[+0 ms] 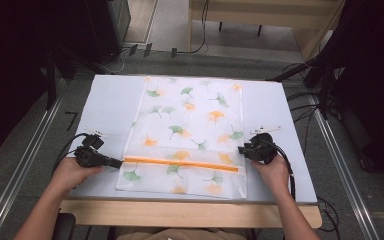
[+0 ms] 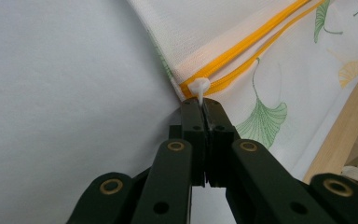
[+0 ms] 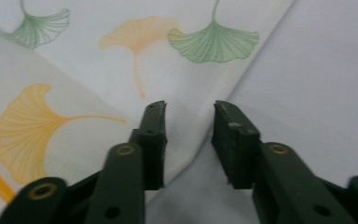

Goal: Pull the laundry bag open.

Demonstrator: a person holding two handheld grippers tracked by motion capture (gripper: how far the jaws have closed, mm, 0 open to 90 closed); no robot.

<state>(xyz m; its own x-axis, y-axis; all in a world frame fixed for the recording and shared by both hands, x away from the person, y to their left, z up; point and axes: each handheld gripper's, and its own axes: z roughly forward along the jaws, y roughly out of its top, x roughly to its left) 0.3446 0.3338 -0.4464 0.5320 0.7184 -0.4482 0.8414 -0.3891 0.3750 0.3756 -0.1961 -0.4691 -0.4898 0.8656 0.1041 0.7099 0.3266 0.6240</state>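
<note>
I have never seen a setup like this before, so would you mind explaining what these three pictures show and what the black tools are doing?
No robot here: a person sits at a pale table and holds a black two-jaw gripper in each hand. The high view looks down from above the person. The other two pictures come from small cameras riding on the grippers, looking along their jaws.

On the table lies a white mesh zip bag printed with green and orange ginkgo leaves, with an orange zipper running across it.

The left gripper is shut on the small white zipper pull at the zipper's left end. The right gripper is open, its jaws hovering over the bag's right edge, where cloth meets table; it grips nothing yet. It looks as if one hand will steady the bag while the other works the zipper.
</note>
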